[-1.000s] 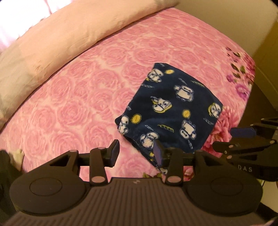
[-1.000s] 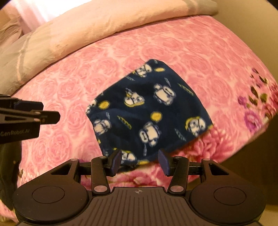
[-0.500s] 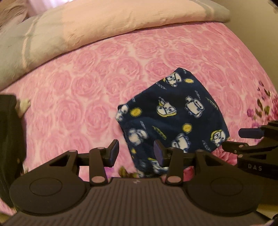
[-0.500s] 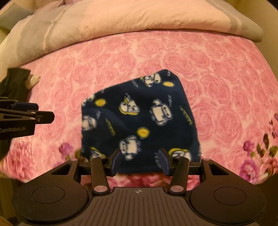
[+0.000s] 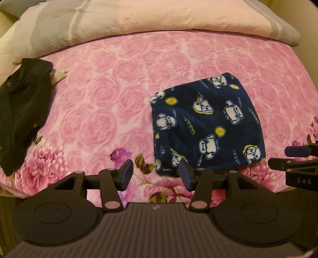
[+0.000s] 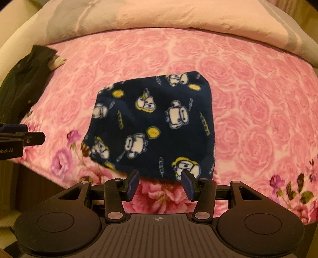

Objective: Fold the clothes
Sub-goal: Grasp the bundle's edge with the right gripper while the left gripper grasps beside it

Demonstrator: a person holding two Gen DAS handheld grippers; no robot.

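Both grippers are held low at the near edge of the bed, pointing forward over the pink rose-pattern bedspread. The left gripper has its two fingers spread wide apart, and nothing is between them. Its right fingertip is just at the near left corner of the folded navy fleece garment, but I cannot tell if it touches the cloth. The garment, printed with white cartoon figures and yellow dots, lies flat on the bedspread ahead and to the right of this gripper.

The right gripper is also spread open and holds nothing. The folded garment lies straight ahead of it, with its near edge just beyond the two fingertips, close to the edge of the bed. In the right wrist view, the left gripper shows at the left border, beside the garment and level with it. In the left wrist view, the right gripper shows at the right border in the same way.

Far to the left of both grippers lies a crumpled black garment, well apart from the navy one. Beyond the garment, at the far side, lies a pink and grey quilt.
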